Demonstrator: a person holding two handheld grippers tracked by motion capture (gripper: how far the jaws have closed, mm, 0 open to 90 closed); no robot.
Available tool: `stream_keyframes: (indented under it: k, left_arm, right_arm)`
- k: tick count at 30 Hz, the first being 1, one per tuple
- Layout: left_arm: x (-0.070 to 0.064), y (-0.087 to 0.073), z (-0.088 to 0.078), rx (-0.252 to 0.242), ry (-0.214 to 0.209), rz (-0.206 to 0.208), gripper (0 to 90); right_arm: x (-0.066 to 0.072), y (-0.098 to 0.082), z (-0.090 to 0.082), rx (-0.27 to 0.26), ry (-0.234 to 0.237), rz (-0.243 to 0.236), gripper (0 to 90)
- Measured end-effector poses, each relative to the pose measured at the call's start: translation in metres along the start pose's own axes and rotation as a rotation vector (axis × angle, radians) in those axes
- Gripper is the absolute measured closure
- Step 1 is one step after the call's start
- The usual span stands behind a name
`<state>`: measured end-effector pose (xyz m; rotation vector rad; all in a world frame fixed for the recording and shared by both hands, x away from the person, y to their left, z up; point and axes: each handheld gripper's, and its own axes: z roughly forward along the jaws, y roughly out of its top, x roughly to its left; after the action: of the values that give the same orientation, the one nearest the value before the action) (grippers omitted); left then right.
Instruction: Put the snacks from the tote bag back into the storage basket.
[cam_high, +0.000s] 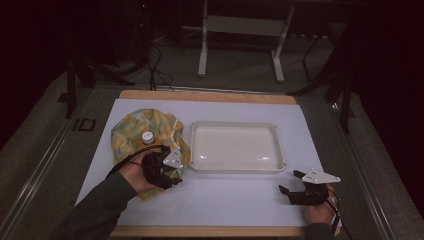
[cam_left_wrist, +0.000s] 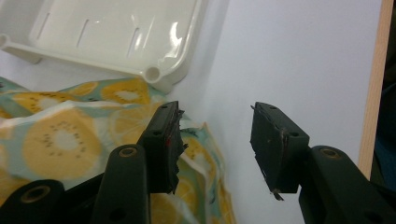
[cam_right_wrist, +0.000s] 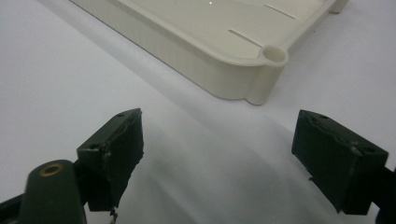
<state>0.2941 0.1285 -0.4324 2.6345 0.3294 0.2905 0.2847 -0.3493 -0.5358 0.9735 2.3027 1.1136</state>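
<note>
Two grippers: both are held low over the white sheet (cam_high: 250, 200) that covers the tabletop, one in each of the person's hands.
Left gripper (cam_high: 167, 167): sits toward the near-left part of the tabletop, over the near edge of the fruit-print cloth (cam_high: 135, 131); its grey plate faces up and its cable trails back to the left.
Left hand (cam_high: 134, 175): comes in from the near-left corner on a dark sleeve, forearm angled toward the tray, fingers wrapped round the gripper's body.
Left jaws: apart, nothing between them; in the left gripper view (cam_left_wrist: 215, 140) one jaw hangs above the cloth's edge and the other above bare sheet. Whether the first jaw touches the cloth cannot be told.
Right gripper (cam_high: 296, 186): sits near the near-right corner of the tabletop, pointing left and toward the tray's near-right corner.
Right hand (cam_high: 320, 207): enters from the near edge, gripping the tool from behind, wrist low.
Right jaws: wide apart and empty in the right gripper view (cam_right_wrist: 224, 154), above bare sheet, well short of the tray.
Tray (cam_high: 235, 125): cream plastic, shallow, empty, lying flat at the centre of the tabletop.
Cloth: bunched in a rounded heap toward the left edge, just beside the tray's left side, its near corner reaching the tray's corner.
Small white cap (cam_high: 147, 135): a round piece resting on top of the cloth heap.
</note>
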Motion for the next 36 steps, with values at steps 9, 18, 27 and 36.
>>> stream_keyframes:
  k: [9, 18, 27, 36]
  left_arm:
    - [0.01, 0.006, -0.015, 0.021, 0.015, 0.011, 52.7]
    - [0.019, 0.013, -0.025, 0.043, 0.018, 0.015, 52.8]
    - [0.032, 0.021, -0.031, 0.081, 0.02, 0.025, 53.1]
    - [0.051, 0.019, -0.039, 0.087, 0.038, -0.019, 53.7]
  right_arm:
    - [0.001, 0.0, 0.001, 0.007, -0.003, -0.005, 16.2]
    - [0.001, 0.0, 0.001, 0.008, -0.003, -0.004, 16.2]
    - [0.001, 0.0, 0.001, 0.002, -0.001, -0.011, 16.2]
    - [0.002, 0.0, 0.001, 0.004, -0.003, -0.016, 16.2]
